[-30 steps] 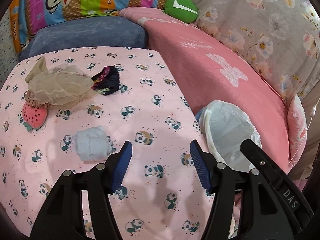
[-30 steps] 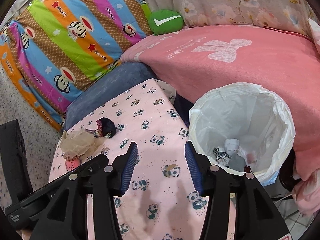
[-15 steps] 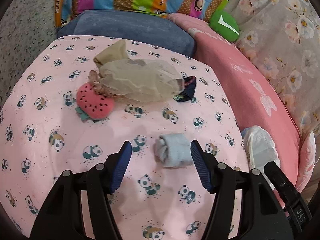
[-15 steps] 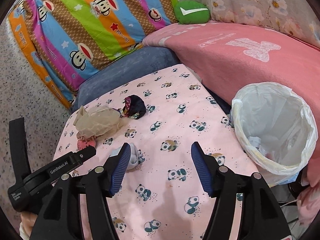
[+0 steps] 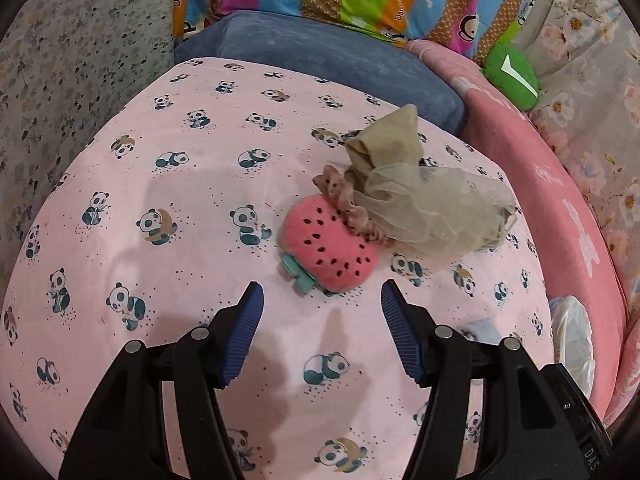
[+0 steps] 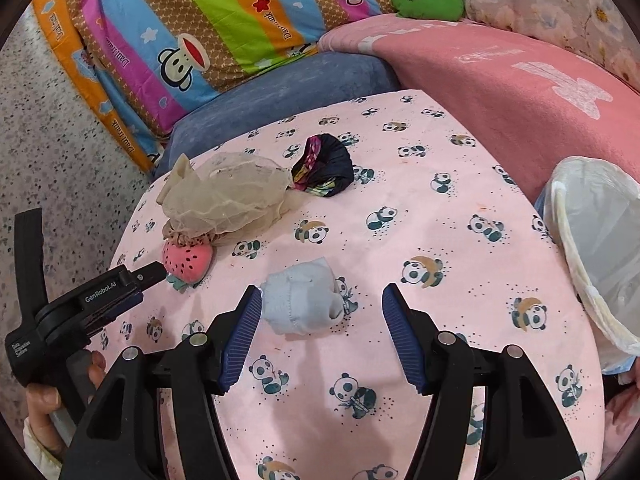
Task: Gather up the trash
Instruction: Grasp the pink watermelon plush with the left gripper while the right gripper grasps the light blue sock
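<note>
My right gripper (image 6: 322, 308) is the nearer one: the pale blue sock bundle (image 6: 302, 302) lies between its spread fingers, hard against the left pad, its long axis running across the gap. It sits mid-way along the near edge of the panda sheet (image 6: 420, 208), the bin bag (image 6: 600, 240) off the right edge. My left gripper (image 5: 322, 304), also agape and empty, faces the strawberry plush (image 5: 330, 246).

Left gripper (image 5: 322, 304): jaws spread wide, empty. Right gripper (image 6: 322, 306): jaws spread wide, empty, angled downward.
</note>
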Tool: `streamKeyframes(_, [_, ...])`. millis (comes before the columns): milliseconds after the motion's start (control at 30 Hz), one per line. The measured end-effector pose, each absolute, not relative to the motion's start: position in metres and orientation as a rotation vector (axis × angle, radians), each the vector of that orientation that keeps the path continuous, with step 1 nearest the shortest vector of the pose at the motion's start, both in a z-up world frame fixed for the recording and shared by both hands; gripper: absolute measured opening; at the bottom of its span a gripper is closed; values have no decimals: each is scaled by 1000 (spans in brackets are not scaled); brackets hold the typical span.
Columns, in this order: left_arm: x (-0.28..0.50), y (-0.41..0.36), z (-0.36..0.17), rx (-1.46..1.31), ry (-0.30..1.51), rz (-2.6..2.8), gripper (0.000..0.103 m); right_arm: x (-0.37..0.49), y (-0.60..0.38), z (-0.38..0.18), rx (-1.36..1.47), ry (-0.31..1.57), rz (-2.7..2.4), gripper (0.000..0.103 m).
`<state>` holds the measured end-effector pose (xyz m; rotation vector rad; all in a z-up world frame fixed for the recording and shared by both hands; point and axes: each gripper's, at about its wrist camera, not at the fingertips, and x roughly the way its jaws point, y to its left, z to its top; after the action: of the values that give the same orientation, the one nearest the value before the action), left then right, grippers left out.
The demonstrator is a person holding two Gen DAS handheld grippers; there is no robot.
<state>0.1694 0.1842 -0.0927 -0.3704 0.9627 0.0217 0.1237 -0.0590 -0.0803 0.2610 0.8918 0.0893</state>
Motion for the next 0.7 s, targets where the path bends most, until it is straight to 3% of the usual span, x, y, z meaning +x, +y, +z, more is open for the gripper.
streamKeyframes(500, [211, 183, -125, -372, 1002, -39, 57, 163, -39, -126, 260, 986, 96, 61])
streamKeyframes(533, [212, 182, -125, -373, 1001, -46, 56, 164, -38, -128, 264, 988, 99, 61])
streamKeyframes(633, [213, 178, -124, -381, 1000, -85, 38, 165, -37, -130, 260, 995, 106, 59])
streamKeyframes(700, [211, 174, -121, -364, 993, -86, 36, 164, -36, -130, 267, 997, 119, 53])
